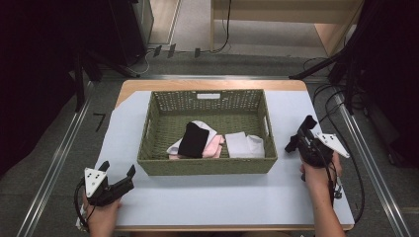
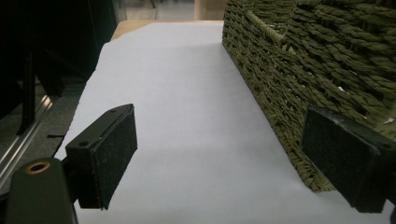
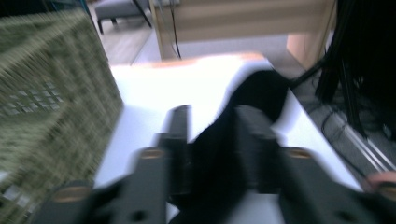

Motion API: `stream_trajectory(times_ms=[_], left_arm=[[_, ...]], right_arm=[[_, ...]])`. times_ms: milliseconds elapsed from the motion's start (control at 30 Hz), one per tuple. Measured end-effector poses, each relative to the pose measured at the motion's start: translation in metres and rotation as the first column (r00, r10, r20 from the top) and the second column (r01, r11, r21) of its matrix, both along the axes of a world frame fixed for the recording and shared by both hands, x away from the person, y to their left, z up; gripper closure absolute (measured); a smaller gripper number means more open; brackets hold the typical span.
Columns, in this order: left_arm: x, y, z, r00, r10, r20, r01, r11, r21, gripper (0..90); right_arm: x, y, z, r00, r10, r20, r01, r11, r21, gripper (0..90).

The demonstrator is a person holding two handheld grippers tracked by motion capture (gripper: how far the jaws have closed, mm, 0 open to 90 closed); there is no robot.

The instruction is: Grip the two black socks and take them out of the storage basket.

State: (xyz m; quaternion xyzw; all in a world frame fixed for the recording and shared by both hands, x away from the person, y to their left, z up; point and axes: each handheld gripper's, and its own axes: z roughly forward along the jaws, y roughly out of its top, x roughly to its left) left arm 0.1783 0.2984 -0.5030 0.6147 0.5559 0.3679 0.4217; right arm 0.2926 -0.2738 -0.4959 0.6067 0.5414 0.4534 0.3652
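Right gripper view: blurred black cloth (image 3: 219,140), seemingly between claw (image 3: 212,140) pads.

Even overhead light on the pale table (image 1: 222,197), dark room edges; the right gripper view smears with motion blur.

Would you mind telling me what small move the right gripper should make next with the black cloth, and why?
Probably lower the right gripper a little further and let the black cloth settle on the white sheet to the right of the basket. The cloth hangs between the jaws, which stand partly apart, beside the basket rather than over it.
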Motion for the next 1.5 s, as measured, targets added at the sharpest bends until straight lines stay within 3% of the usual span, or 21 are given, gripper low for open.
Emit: stream_trajectory(times_ms=[100,133,167,400,467,600,867,900,933,967,1033,1100,1300,1367,1400,1433,1467,1500], left_arm=[[0.0,-0.001,0.0,1.0,0.001,0.0,-0.001,1.0,0.003,12.1],[0.0,-0.001,0.0,1.0,0.001,0.002,-0.001,1.0,0.003,12.2],[0.0,0.0,0.0,1.0,0.003,0.002,-0.003,1.0,0.002,12.2],[0.0,0.0,0.0,1.0,0.0,-0.001,0.0,1.0,0.0,12.2],[0.0,0.0,0.0,1.0,-0.002,0.0,0.002,1.0,0.0,12.2],[0.0,-0.001,0.0,1.0,0.0,0.005,0.0,1.0,0.005,12.2],[0.0,-0.001,0.0,1.0,-0.002,-0.002,0.002,0.9999,0.011,12.2],[0.001,-0.001,0.0,1.0,-0.002,-0.003,0.002,0.9999,0.013,12.2],[0.001,-0.002,0.0,1.0,-0.001,-0.005,0.002,0.9997,0.022,12.2],[0.001,-0.002,0.0,1.0,-0.001,-0.005,0.002,0.9997,0.022,12.2],[0.001,-0.003,0.0,1.0,-0.001,-0.004,0.001,0.9996,0.029,12.2],[0.0,-0.003,0.0,1.0,-0.002,-0.003,0.002,0.9997,0.026,12.2],[0.001,-0.003,0.0,1.0,0.001,-0.003,-0.001,0.9996,0.028,12.3],[0.001,-0.003,0.0,1.0,0.0,-0.008,0.0,0.9994,0.034,12.3],[0.001,-0.003,0.0,1.0,0.0,-0.008,0.0,0.9994,0.034,12.2],[0.001,-0.003,0.0,1.0,0.001,-0.008,0.0,0.9994,0.035,12.3],[0.001,-0.003,0.0,1.0,0.0,-0.008,0.0,0.9994,0.034,12.3],[0.001,-0.003,0.0,1.0,-0.001,-0.009,0.001,0.9994,0.034,12.3]], right_arm=[[0.0,0.005,0.011,0.9997,0.021,0.015,-0.021,1.0,-0.018,54.0],[0.0,0.013,0.025,0.9981,0.052,0.033,-0.051,0.998,-0.029,49.8],[0.0,0.013,0.025,0.9981,0.052,0.033,-0.051,0.998,-0.029,49.8],[0.006,0.06,0.077,0.9889,0.113,0.096,-0.111,0.994,-0.026,46.8],[0.007,0.066,0.082,0.9887,0.111,0.101,-0.108,0.994,-0.03,46.8],[0.012,0.098,0.098,0.9835,0.135,0.121,-0.131,0.991,-0.04,46.4],[0.025,0.141,0.106,0.9727,0.199,0.12,-0.193,0.979,-0.059,46.1],[0.028,0.146,0.106,0.9707,0.212,0.114,-0.205,0.976,-0.069,46.1],[0.034,0.159,0.103,0.9647,0.247,0.091,-0.24,0.967,-0.084,46.2],[0.034,0.159,0.103,0.9647,0.247,0.091,-0.24,0.967,-0.084,46.2],[0.042,0.176,0.096,0.9532,0.298,0.051,-0.292,0.951,-0.099,46.7],[0.044,0.182,0.094,0.9482,0.315,0.04,-0.31,0.945,-0.103,47.8],[0.054,0.212,0.079,0.9113,0.412,-0.013,-0.412,0.91,-0.054,48.1],[0.056,0.219,0.075,0.9003,0.433,-0.043,-0.434,0.9,-0.026,48.8],[0.056,0.219,0.075,0.9003,0.433,-0.043,-0.434,0.9,-0.026,48.8],[0.058,0.226,0.072,0.8914,0.445,-0.089,-0.448,0.894,-0.023,49.5],[0.058,0.226,0.072,0.8914,0.445,-0.089,-0.448,0.894,-0.023,49.5],[0.059,0.23,0.07,0.8853,0.452,-0.108,-0.457,0.889,-0.028,49.6]])
